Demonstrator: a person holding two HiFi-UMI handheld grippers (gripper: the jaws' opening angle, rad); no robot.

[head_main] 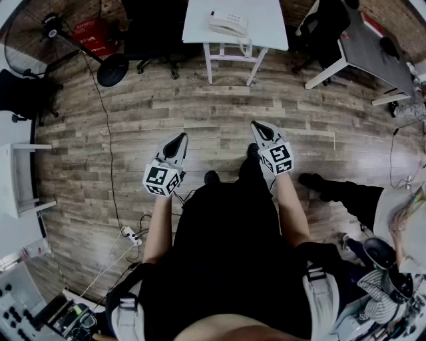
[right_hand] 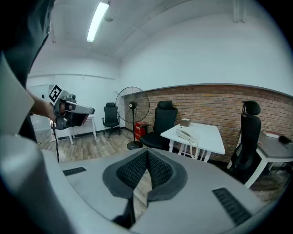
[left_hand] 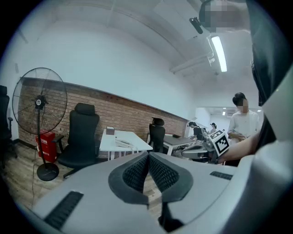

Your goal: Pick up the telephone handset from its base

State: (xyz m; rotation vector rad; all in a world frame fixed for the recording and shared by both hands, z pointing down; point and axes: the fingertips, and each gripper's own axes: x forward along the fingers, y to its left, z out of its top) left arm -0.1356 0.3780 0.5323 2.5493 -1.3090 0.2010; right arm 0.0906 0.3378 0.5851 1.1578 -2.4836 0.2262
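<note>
Floor [head_main: 200, 113]: wood planks, a wide stretch ahead; probably to be crossed before any reach.
Table [head_main: 266, 20]: white, at the far side in the head view, well apart from the person [head_main: 226, 253]; carries the phone [head_main: 227, 24] near its middle, open to an approach from the near edge.
Fan [head_main: 50, 26]: on a round foot, left of the table, out of the way.
Chair [left_hand: 82, 132]: black, just beside the table, not blocking its near side.
Left gripper [head_main: 178, 141]: held low in front of the body, pointing forward and slightly down, likely a carrying pose and not yet a reach; pads pressed together at the tips, nothing between them, touching nothing.
Right gripper [head_main: 258, 126]: same low pose, turned toward the table, with the phone above its jaws in its own view; pads closed tip to tip, empty; needs to spread before any grasp, by my judgement.
Phone: pale, flat on the table, far from both jaw pairs.
Handset [head_main: 221, 28]: lies on the phone, not lifted; task seemingly not yet begun.
Box [right_hand: 185, 122]: small, on the table behind the phone, no obstacle.
</note>
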